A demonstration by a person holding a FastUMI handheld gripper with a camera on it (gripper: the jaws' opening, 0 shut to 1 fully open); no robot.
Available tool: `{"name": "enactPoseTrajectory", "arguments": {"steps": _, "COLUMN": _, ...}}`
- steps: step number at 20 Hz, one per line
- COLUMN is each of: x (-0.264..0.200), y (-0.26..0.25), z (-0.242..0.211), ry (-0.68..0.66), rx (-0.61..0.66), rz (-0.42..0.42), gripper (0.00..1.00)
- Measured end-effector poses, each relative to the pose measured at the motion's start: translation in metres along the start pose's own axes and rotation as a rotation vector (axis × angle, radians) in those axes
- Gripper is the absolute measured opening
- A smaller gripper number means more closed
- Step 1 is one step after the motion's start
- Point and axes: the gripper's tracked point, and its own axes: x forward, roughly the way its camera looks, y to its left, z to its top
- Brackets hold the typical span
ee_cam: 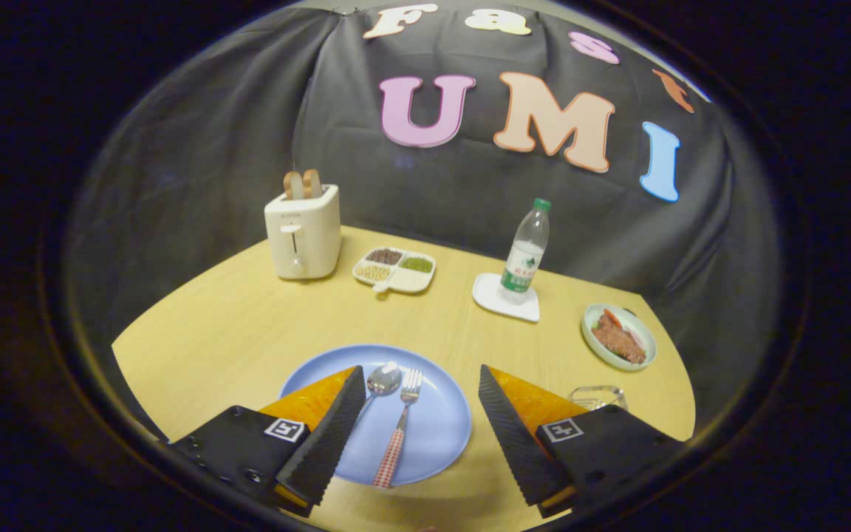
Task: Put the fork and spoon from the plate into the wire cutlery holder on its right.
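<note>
Holding my gripper wide open and empty above the blue plate near the table's front edge. Between the fingers, fork and spoon lie side by side, heads pointing toward the far edge. Wire cutlery holder sits just right of the plate.

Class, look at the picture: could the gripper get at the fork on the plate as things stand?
Probably yes. The gripper is open, and the fork lies bare on the blue plate between its fingers, beside the spoon, with nothing covering it.
</note>
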Motion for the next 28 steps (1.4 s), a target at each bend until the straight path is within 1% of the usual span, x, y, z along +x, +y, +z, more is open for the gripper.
{"name": "enactPoseTrajectory", "arguments": {"steps": 7, "x": 0.016, "y": 0.008, "z": -0.057, "ry": 0.170, "rx": -0.010, "rz": 0.024, "gripper": 0.99}}
{"name": "enactPoseTrajectory", "arguments": {"steps": 11, "x": 0.022, "y": 0.015, "z": -0.082, "ry": 0.259, "rx": -0.018, "rz": 0.050, "gripper": 0.96}}
{"name": "enactPoseTrajectory", "arguments": {"steps": 16, "x": 0.023, "y": 0.020, "z": -0.098, "ry": 0.319, "rx": -0.041, "rz": 0.061, "gripper": 0.62}}
{"name": "enactPoseTrajectory", "arguments": {"steps": 22, "x": 0.024, "y": 0.012, "z": -0.104, "ry": 0.354, "rx": -0.038, "rz": 0.032, "gripper": 0.21}}
{"name": "enactPoseTrajectory", "arguments": {"steps": 24, "x": 0.024, "y": 0.010, "z": -0.105, "ry": 0.377, "rx": -0.019, "rz": 0.033, "gripper": 0.17}}
{"name": "enactPoseTrajectory", "arguments": {"steps": 26, "x": 0.024, "y": 0.007, "z": -0.105, "ry": 0.397, "rx": 0.010, "rz": 0.011, "gripper": 0.13}}
{"name": "enactPoseTrajectory", "arguments": {"steps": 28, "x": 0.023, "y": 0.008, "z": -0.104, "ry": 0.422, "rx": 0.029, "rz": 0.009, "gripper": 0.13}}
